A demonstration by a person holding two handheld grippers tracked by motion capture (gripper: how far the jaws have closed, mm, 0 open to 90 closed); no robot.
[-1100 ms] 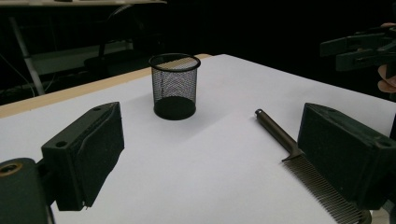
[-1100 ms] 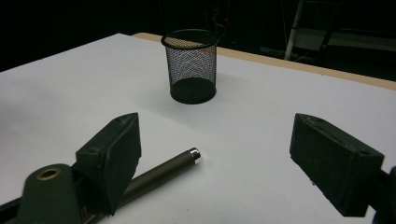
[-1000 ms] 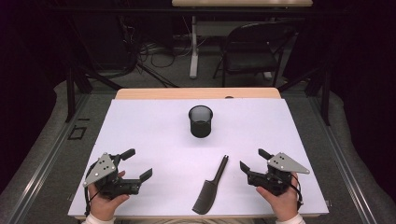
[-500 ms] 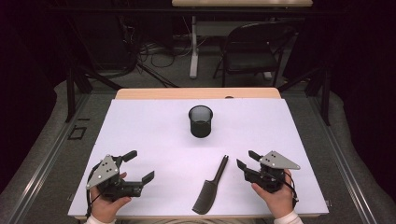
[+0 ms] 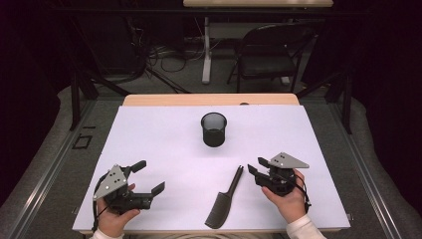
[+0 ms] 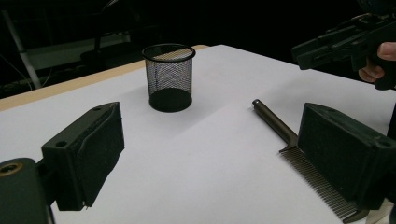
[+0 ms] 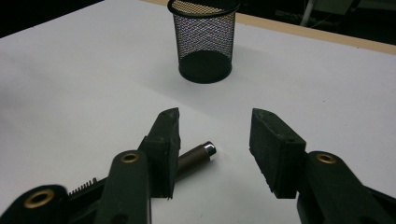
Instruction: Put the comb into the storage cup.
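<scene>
A white sheet (image 5: 164, 144) is being spread over the table (image 5: 209, 99), whose wooden far edge is being left bare. A black comb (image 5: 225, 201) is lying flat on the sheet near the front edge, between the two grippers, with its handle pointing away toward a black mesh cup (image 5: 214, 129) that is standing upright near the middle, well apart from it. The left gripper (image 5: 149, 178) is being held above the sheet at the front left, its jaws spread wide with nothing between them. The right gripper (image 5: 255, 166) is being held just beside the comb's handle; its jaws have just been closing and are standing partly apart, with nothing between them. Beyond the table, a dark room is being shown, with a folding chair (image 5: 271, 52), cables (image 5: 169, 55) on the grey floor and a desk leg (image 5: 206, 50).
</scene>
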